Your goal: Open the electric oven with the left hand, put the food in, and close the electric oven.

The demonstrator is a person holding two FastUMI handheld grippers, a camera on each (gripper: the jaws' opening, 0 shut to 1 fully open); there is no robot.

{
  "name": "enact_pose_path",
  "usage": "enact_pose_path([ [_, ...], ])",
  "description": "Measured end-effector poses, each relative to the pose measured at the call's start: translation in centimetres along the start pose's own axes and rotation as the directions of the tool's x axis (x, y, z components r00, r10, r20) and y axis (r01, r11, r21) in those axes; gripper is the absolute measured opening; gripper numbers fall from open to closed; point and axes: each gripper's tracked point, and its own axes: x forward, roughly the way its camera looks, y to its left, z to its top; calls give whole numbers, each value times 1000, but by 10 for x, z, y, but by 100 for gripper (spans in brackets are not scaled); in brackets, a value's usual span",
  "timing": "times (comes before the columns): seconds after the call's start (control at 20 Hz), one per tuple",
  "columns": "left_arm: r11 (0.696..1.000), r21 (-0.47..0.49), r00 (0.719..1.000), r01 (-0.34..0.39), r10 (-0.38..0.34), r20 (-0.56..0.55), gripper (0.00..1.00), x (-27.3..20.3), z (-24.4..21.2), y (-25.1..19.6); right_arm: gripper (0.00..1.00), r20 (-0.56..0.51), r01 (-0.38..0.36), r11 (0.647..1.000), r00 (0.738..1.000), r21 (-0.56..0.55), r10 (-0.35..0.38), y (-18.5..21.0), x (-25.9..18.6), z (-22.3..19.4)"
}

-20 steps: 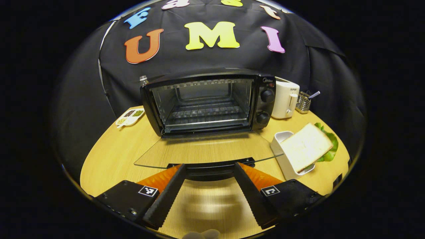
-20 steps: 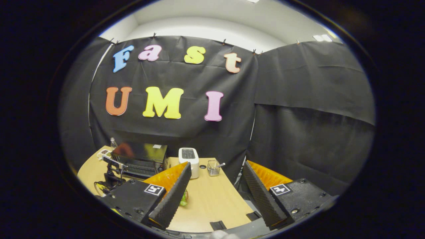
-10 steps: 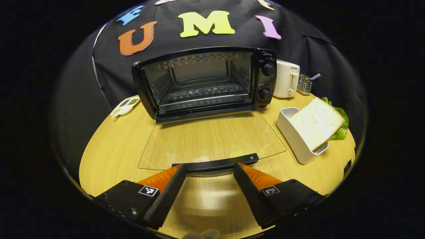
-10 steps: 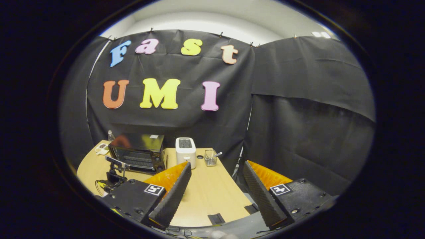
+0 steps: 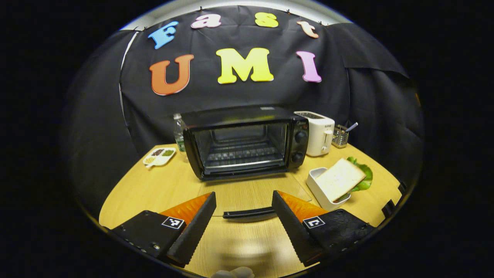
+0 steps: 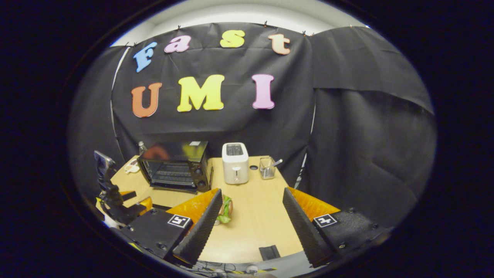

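the oven sits on the wooden table with its door swung all the way down, lying flat out in front of it. the inside is open to see, with a wire rack across it. the dark handle at the front edge of the door lies between the two fingers of the left gripper, but the fingers are spread wide apart and do not touch it. they hold nothing.

the food is a sandwich with a big slice of white bread on top and green lettuce poking out behind. it leans in a small white holder on the table, just to the right of the open door, near the oven's knobs.

to the right of the oven stands a white toaster, and past that a little wire basket with a spoon in it. on the left of the oven there is a water bottle and a small white dish with bits of food in its parts.

in the right gripper view, the right gripper hangs farther back over the near part of the table, its fingers also wide apart and holding nothing. a bit of the sandwich peeks out beside its left finger. the oven and toaster sit far off, and the left gripper shows at the left edge
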Motion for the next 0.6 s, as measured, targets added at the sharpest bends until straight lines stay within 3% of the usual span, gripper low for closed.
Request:
enact_pose_path([
  [0.15, 1000, -5, 995, -27, 27, 98, 95, -35, 48, 11, 100, -102, -99, 993, 989, 63, 105, 12, 46, -41],
  [0.2, 999, -11, 992, -40, 41, 120, 96, -47, 64, 14, 92, -137, -132, 987, 980, 90, 144, 18, 60, -54],
  [0.25, 998, -16, 988, -52, 54, 146, 96, -60, 78, 16, 100, -171, -165, 980, 968, 113, 183, 24, 75, -67],
  [0.6, 987, -84, 951, -135, 153, 270, 95, -120, 161, 24, 98, -300, -303, 917, 877, 260, 375, 54, 163, -107],
])
